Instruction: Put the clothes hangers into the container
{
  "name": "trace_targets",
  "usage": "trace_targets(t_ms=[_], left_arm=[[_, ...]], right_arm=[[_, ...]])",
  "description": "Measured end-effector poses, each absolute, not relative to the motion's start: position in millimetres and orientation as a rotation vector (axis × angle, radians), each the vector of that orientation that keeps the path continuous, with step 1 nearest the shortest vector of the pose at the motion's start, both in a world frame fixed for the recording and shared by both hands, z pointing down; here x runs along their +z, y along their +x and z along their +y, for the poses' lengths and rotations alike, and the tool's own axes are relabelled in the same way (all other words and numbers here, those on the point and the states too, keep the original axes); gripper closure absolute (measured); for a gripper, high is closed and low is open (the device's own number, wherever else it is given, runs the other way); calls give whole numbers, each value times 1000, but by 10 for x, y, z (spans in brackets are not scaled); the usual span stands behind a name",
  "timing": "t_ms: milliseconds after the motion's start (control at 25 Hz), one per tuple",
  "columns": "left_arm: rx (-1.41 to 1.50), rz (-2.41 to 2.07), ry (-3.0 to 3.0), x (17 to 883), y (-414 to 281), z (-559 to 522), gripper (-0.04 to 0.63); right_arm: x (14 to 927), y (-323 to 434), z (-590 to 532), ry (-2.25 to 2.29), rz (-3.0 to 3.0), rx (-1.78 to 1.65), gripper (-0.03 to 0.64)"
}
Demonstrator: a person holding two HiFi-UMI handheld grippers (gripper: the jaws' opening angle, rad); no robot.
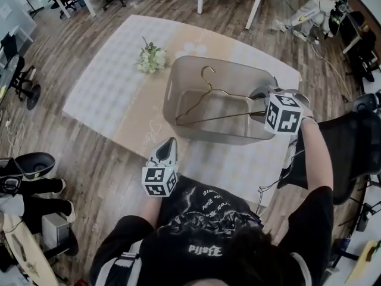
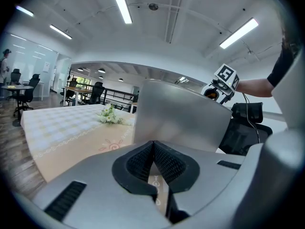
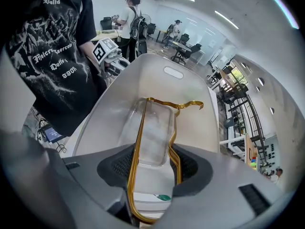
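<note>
right gripper [image 3: 152, 163] pinches my thin gold wire hanger [image 3: 137, 144] inside the grey translucent plastic container [image 3: 114, 104], left gripper [image 2: 153, 149] pressed together, empty; dropped crooked, its hook [image 3: 193, 104] could snag the wall.

bright, even indoor light falls from long ceiling strips [image 2: 121, 4] above the container [image 2: 181, 118]. shadows beside the container are soft and faint. both gripper views bulge strongly around the container and darken at their corners. foreground below the container looks slightly soft.
</note>
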State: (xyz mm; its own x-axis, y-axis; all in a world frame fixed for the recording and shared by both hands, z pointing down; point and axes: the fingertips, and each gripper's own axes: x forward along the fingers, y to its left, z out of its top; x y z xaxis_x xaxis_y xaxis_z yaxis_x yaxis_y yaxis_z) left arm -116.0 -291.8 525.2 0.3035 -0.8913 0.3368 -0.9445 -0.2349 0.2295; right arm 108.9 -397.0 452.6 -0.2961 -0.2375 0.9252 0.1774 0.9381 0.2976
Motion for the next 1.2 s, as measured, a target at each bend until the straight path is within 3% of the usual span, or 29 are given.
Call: trace_targets(t_ms=[1200], left_arm=[[199, -1698, 2118, 5395, -1486, -3238, 575]], right_arm=[[5158, 1480, -4819, -19, -1401, -408, 402]])
